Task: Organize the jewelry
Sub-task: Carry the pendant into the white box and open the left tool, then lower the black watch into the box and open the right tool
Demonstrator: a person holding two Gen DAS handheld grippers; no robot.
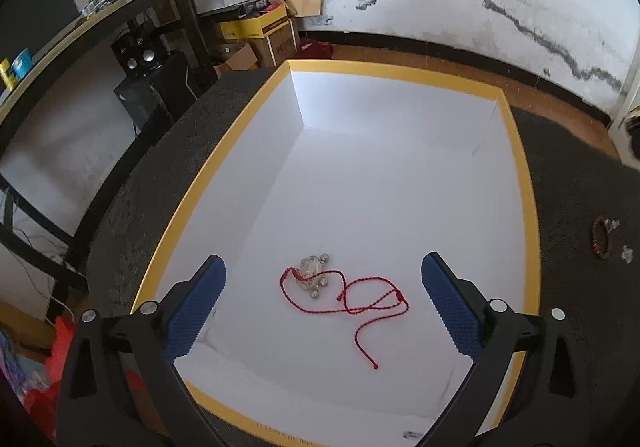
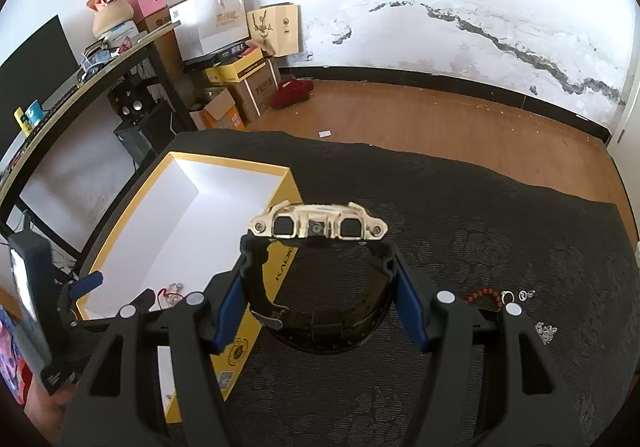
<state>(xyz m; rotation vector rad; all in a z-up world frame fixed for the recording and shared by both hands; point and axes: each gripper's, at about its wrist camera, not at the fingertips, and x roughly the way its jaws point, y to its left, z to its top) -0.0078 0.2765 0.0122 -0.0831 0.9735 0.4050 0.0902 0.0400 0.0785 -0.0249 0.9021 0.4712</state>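
Dark patterned worktop (image 2: pixel 500 231) carries a yellow-rimmed box (image 2: pixel 224 167) at frame left. Right gripper (image 2: pixel 320 311) grasps a gold-faced wristwatch (image 2: pixel 319 226), box lying to its left. Left gripper (image 1: pixel 323 311) hangs released over the red-cord pendant (image 1: pixel 344 293) inside.

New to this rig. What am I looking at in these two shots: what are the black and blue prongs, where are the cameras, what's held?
No robot here: a person carries a two-finger gripper in each hand, and a fisheye camera on each looks forward along its fingers. The black prongs with blue pads are those fingers.

The left wrist view looks down into a yellow-rimmed white box. The left gripper is open and empty above a red cord necklace with a clear pendant, which lies on the box floor.

The right wrist view shows the right gripper shut on a watch, gold case up, black strap between the pads. It is above the black cloth, beside the box. On the cloth at the right lie a red bead bracelet and small silver pieces.
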